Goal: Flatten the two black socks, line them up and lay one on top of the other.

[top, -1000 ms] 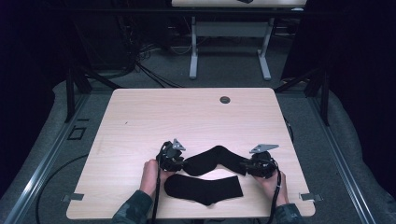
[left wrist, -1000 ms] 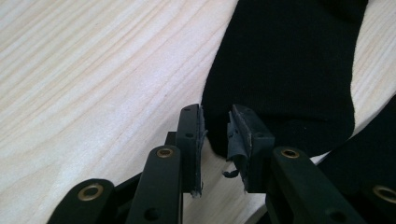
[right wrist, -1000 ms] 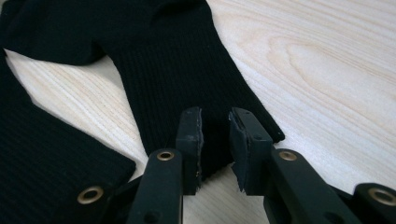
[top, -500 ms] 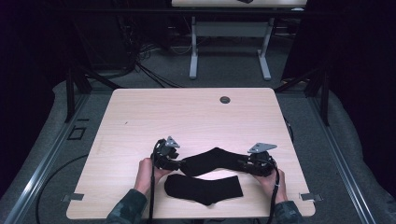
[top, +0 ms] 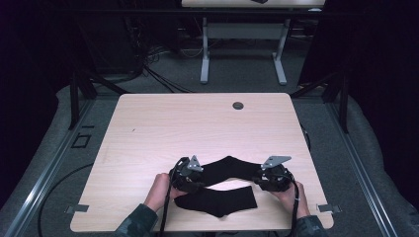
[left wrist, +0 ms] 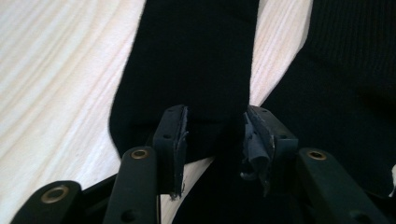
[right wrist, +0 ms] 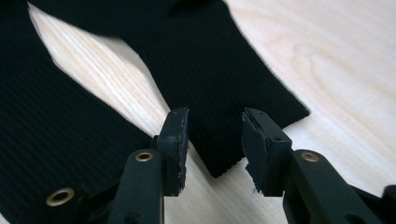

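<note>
Grippers (top: 187, 174) (top: 273, 177), fingers parted around the upper sock (top: 230, 169), have drawn nearer the person.

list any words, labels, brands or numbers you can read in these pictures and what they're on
None: no readable text in any of the three views.
The far sock and the near sock are plain black, with no logo or tag.
The table is bare pale wood grain; the small dark round spot near its far edge carries no lettering.
The left gripper and right gripper bear no markings.
</note>
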### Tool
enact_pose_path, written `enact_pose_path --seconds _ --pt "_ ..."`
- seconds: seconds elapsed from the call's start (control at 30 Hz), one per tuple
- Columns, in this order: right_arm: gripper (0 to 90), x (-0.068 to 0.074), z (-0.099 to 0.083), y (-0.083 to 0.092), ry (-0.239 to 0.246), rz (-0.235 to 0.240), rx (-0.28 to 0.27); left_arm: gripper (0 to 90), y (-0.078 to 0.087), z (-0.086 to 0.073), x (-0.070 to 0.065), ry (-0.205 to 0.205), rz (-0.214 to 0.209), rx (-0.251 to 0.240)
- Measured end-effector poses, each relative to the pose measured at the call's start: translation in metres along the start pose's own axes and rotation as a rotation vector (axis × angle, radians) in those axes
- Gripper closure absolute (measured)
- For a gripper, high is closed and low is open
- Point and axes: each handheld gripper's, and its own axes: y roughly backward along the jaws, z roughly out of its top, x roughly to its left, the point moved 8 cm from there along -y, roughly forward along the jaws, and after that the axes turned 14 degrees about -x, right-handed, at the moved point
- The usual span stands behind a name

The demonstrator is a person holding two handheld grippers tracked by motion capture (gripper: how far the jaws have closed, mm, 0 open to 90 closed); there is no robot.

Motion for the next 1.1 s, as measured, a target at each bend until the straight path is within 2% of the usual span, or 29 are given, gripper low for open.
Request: enact_pose_path --seconds 0.03,0.13,0.17,0.23,0.33,0.47,0.5,0.57,0.67,0.73,0.87,0.93,1.0,1.1 --pt "61.8 0.000 -0.001 -0.002 -0.005 0.001 -0.001 60.5 -0.001 0.000 0.002 0.007 -0.007 0.004" --pt "62.4 -0.002 -0.001 -0.002 -0.015 -0.002 0.005 61.0 -0.004 -0.002 0.010 0.032 0.007 0.023" --pt "62.4 -0.001 0.000 -0.004 -0.030 -0.004 -0.011 61.2 -0.004 -0.003 0.013 0.038 0.014 0.025" --pt "62.3 -0.002 -0.001 -0.004 -0.014 -0.009 0.006 61.5 -0.004 -0.004 0.019 0.054 0.025 0.016" --pt "62.1 -0.001 0.000 -0.005 -0.015 -0.013 -0.003 61.5 -0.004 -0.005 0.025 0.077 0.046 -0.002" --pt "60.7 0.001 0.004 -0.002 0.054 -0.047 -0.031 57.8 0.000 -0.001 0.022 0.086 0.034 -0.031" --pt "60.5 0.002 0.005 0.000 0.061 -0.042 -0.039 57.4 0.004 0.004 0.016 0.049 0.030 -0.048" --pt "60.3 0.004 0.007 0.001 0.062 -0.032 -0.049 56.6 0.004 0.005 0.011 0.024 0.007 -0.044" --pt "59.9 0.004 0.006 -0.001 0.073 -0.009 -0.029 56.3 0.001 0.003 0.010 0.002 -0.004 -0.012" --pt "59.6 0.004 0.003 -0.004 0.083 -0.006 0.000 56.8 -0.002 0.001 0.011 -0.007 0.010 0.009" --pt "61.8 0.002 0.000 -0.006 0.066 -0.009 0.015 59.9 -0.006 -0.002 0.010 -0.034 0.013 0.043" --pt "63.6 0.002 0.000 -0.007 0.040 -0.008 0.006 62.5 -0.007 -0.002 0.010 -0.036 0.015 0.040" --pt "64.7 0.001 -0.001 -0.007 0.052 -0.016 0.017 64.4 -0.007 -0.002 0.010 -0.041 0.016 0.042" --pt "68.3 0.001 0.000 -0.008 0.045 -0.026 0.017 68.3 -0.007 -0.002 0.008 -0.063 0.011 0.046"
